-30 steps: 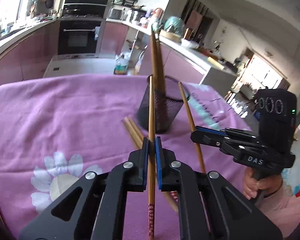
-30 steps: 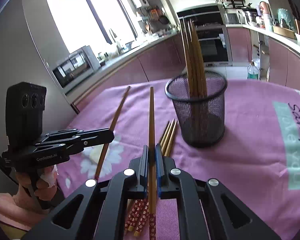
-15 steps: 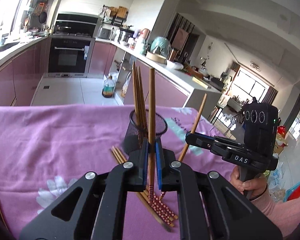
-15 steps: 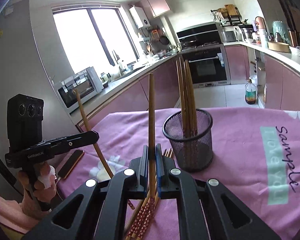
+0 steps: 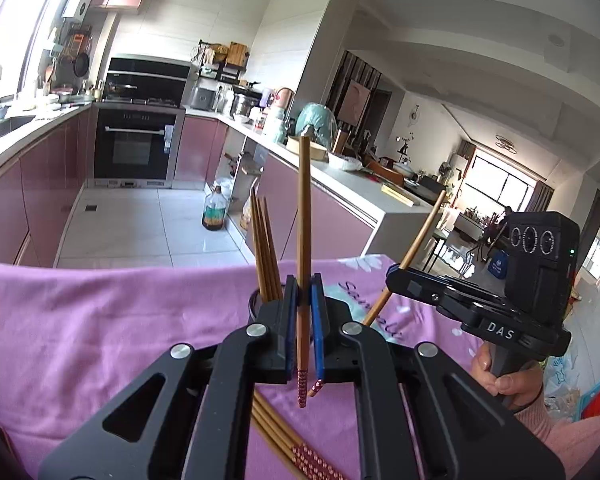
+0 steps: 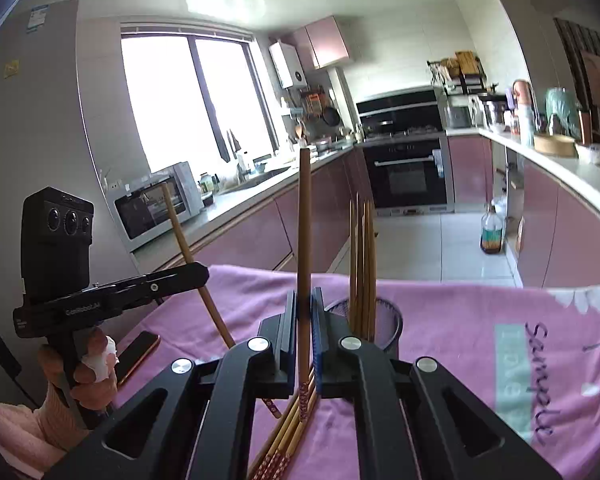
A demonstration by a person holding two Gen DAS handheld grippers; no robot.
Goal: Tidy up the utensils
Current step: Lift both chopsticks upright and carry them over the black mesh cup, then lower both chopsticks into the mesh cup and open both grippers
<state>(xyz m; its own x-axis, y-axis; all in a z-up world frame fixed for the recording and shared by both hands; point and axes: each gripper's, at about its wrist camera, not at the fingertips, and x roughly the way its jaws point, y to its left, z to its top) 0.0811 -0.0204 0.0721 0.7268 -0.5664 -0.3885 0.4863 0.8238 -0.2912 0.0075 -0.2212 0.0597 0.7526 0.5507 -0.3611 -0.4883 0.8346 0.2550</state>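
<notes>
Each gripper, the left gripper [image 5: 304, 296] and the right gripper [image 6: 305, 308], is closed tight on one chopstick [image 5: 303, 216] held up above the table, so next I think each stick must tip down into the mesh cup [image 6: 384, 320].

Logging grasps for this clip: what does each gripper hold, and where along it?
Left gripper and right gripper each pinch one chopstick near its patterned lower end.
</notes>
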